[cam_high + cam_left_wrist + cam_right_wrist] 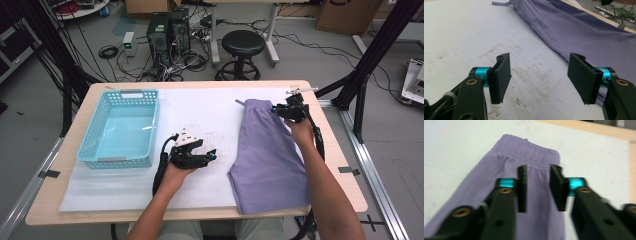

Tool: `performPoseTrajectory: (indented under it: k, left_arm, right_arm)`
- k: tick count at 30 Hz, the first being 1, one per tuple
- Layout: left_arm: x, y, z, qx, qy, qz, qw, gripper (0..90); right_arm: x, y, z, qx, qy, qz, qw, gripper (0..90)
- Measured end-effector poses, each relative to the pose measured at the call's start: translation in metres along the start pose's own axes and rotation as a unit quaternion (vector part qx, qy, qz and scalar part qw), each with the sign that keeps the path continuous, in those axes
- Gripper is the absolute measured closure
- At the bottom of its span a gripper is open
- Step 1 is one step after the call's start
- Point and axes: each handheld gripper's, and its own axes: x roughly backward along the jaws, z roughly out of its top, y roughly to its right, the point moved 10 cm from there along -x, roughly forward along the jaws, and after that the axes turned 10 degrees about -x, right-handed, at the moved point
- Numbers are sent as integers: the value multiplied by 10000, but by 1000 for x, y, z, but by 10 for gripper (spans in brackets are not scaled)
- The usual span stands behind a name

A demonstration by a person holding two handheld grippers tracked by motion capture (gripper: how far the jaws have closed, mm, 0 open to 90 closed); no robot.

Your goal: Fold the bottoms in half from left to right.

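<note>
Shorts lay flat on the white mat. Your right gripper hovered over their waistband, jaws narrowed but empty. Your left gripper stood wide.

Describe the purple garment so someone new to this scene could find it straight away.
Start at the white sheet that covers the wooden table. On its right half, opposite the turquoise basket at the left, lie the purple shorts, flat, elastic waistband at the far end. They are the scene's one piece of cloth, under the right gripper.

Probably a lab: computer towers, tangled floor cables, black frame struts, stool.
</note>
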Motion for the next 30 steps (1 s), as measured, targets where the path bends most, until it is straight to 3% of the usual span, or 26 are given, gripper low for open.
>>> performPoseTrajectory:
  k: [1, 2, 6, 8, 11, 14, 15, 16, 19, 23, 27, 30]
  left_arm:
    - [0, 1, 0, 1, 0, -8, 10000, 353]
    - [0, 1, 0, -2, -1, -9, 10000, 353]
    - [-1, 2, 0, 13, -2, -17, 10000, 353]
    - [-1, 2, 0, 30, 13, -11, 10000, 353]
    - [0, 2, 1, 19, 5, 0, 10000, 353]
    - [0, 2, 1, 36, 28, -7, 10000, 353]
    - [-1, 2, 1, 49, 21, -9, 10000, 353]
    - [-1, 2, 1, 40, 25, -11, 10000, 353]
    - [-1, 3, 1, 56, 44, -34, 10000, 353]
    - [0, 2, 1, 45, 42, -39, 10000, 353]
    - [0, 1, 1, 86, 83, -16, 9999, 353]
    - [1, 1, 2, 99, 112, -16, 9999, 353]
  right_arm:
    - [4, 3, -4, 10, 15, -7, 10000, 789]
    - [3, 6, -12, -47, -216, 68, 9997, 791]
    - [-4, 5, -28, -46, -592, 176, 9981, 809]
    - [-10, 9, -34, 119, -586, -66, 9982, 809]
    - [-18, 22, -49, -77, -811, -329, 9961, 809]
    - [-17, 34, -58, -301, -645, -440, 9965, 808]
    - [-14, 39, -58, -322, -653, -535, 9959, 809]
    - [-10, 47, -58, -280, -671, -775, 9943, 807]
    - [5, 50, -52, -572, -408, -542, 9961, 806]
    - [33, 43, -49, -458, 3, -173, 9988, 804]
    - [58, 35, -66, -343, 181, 42, 9992, 797]
    - [73, 29, -87, -243, 168, 121, 9995, 801]
